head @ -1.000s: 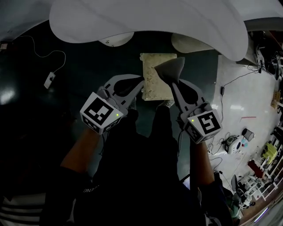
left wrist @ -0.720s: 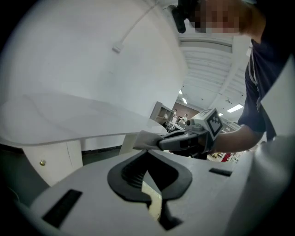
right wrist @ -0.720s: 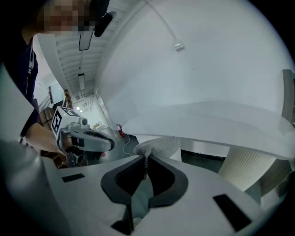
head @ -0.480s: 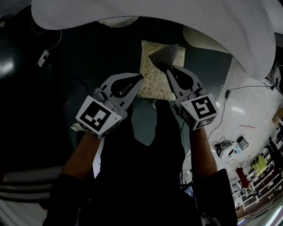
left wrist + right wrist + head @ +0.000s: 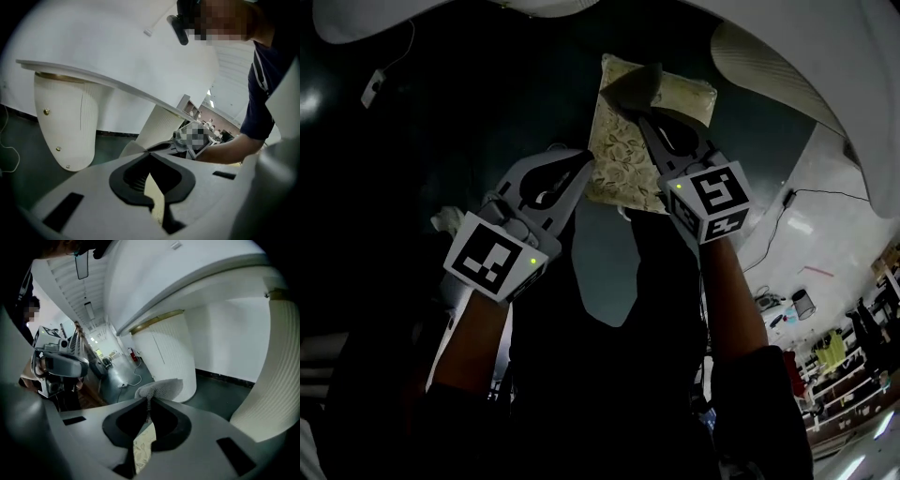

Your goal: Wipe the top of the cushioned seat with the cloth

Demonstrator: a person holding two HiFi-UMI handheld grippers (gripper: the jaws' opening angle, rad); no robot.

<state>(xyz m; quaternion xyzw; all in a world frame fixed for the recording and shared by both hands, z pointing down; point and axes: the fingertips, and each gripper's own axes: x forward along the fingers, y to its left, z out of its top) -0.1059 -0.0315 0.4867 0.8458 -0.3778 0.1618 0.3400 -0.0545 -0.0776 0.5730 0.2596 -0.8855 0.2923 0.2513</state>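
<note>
The cushioned seat [image 5: 623,150] is a cream pad with a leaf pattern, lying on the dark floor under a white table. My right gripper [image 5: 643,120] is over the pad's far middle, shut on a grey cloth [image 5: 636,89] that bunches out past its tips. The right gripper view has the cloth [image 5: 159,388] pinched at the jaw tips [image 5: 149,403], with the pad [image 5: 143,446] below. My left gripper [image 5: 587,163] is at the pad's left edge with its jaws together. In the left gripper view the tips [image 5: 149,153] meet, and the pad [image 5: 154,199] shows through the gap.
A white curved tabletop [image 5: 797,66] overhangs the far side on cream ribbed legs [image 5: 65,126]. A cable with a small box [image 5: 373,86] lies on the floor at far left. A pale crumpled item [image 5: 448,221] lies left of my left gripper. Clutter lines the far right.
The right gripper has carried the cloth farther over the pad, toward its far end. The left gripper has stayed at the pad's left edge. The head view has tilted.
</note>
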